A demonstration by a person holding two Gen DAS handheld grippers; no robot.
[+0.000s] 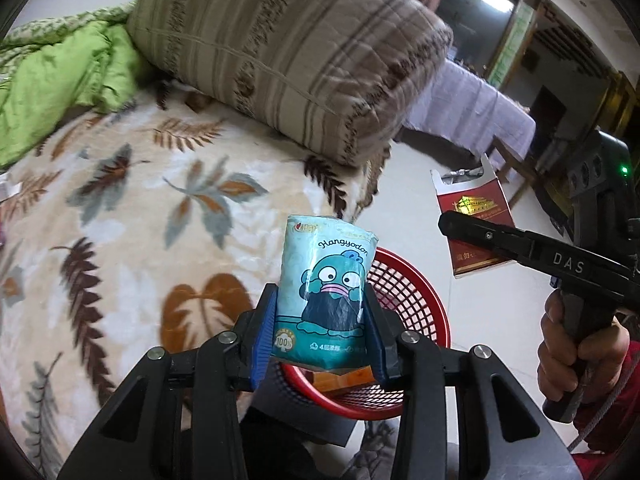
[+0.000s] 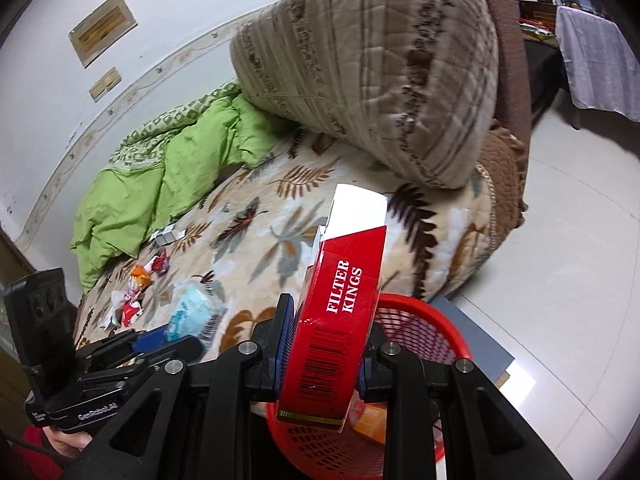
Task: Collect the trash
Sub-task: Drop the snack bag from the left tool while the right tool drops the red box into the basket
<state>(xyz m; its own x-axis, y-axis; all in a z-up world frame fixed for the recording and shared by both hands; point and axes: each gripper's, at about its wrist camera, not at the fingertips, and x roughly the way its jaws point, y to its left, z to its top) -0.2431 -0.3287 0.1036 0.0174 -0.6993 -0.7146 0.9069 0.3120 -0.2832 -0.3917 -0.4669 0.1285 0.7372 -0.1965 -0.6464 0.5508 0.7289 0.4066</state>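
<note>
Teal tissue pack (image 1: 326,296) pinched in left claw (image 1: 320,334), red cigarette box (image 2: 338,320) in right claw (image 2: 324,360).

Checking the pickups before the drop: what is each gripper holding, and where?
Left gripper clamps the tissue pack at its lower sides. Right gripper clamps the red cigarette box across its lower end.

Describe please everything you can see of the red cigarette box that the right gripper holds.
The red cigarette box looks like thin glossy cardboard. One narrow side carries white "FILTER KINGS" lettering and a black barcode; the front shows a gold building picture. Its white-lined flip lid stands open, with silver foil visible inside. The right gripper is shut on its lower part, blue pads pressing both broad faces, holding it roughly upright, slightly tilted. It hangs above the red mesh basket, beside the bed.
</note>
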